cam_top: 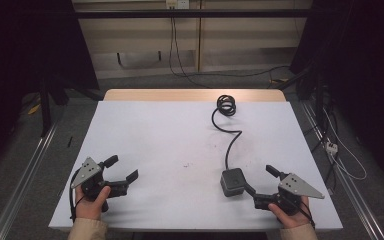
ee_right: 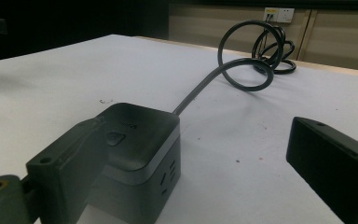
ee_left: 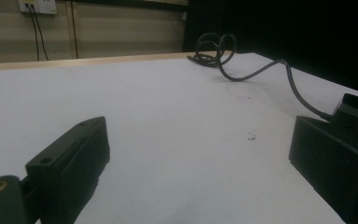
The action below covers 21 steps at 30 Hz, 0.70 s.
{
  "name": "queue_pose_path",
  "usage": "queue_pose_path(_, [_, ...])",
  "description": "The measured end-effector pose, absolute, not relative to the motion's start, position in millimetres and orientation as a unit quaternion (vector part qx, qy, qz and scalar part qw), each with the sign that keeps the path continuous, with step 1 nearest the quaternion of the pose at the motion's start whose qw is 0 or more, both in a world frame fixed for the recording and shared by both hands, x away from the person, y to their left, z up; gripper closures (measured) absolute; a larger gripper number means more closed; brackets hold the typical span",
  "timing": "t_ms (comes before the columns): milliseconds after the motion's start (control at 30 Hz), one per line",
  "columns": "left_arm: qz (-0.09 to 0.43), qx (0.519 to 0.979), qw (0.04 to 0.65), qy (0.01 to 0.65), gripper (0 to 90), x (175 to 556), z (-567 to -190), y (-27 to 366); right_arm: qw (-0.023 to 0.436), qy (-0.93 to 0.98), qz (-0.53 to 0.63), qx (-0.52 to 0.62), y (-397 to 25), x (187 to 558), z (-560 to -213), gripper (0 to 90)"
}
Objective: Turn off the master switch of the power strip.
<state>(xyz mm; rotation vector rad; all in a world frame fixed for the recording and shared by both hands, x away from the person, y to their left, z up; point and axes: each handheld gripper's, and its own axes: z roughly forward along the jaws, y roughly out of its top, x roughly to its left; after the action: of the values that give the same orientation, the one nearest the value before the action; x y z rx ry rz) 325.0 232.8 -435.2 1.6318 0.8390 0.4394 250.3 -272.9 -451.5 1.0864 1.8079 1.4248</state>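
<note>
A dark grey cube socket sits on the white table at the front right. Its black cable runs away to a coil near the far edge. My right gripper is open just right of the cube, and its left jaw rests against the cube's side. In the right gripper view the cube stands behind that left jaw, the gripper gapes wide, and the coil lies beyond. My left gripper is open over bare table at the front left, with nothing between its fingers.
Small dark specks mark the table's middle. A wooden strip edges the far side. Metal rails run along the floor on both sides, and loose cables with a white socket strip lie at the right. Wall sockets sit behind.
</note>
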Motion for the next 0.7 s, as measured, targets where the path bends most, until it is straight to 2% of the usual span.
queue_pose_path(700, [0.194, 0.7, 0.586, 0.358, 5.1, 322.1, -433.9, 235.7, 0.29, 0.683, 0.537, 0.402, -270.6, 253.9, -446.4, 10.0])
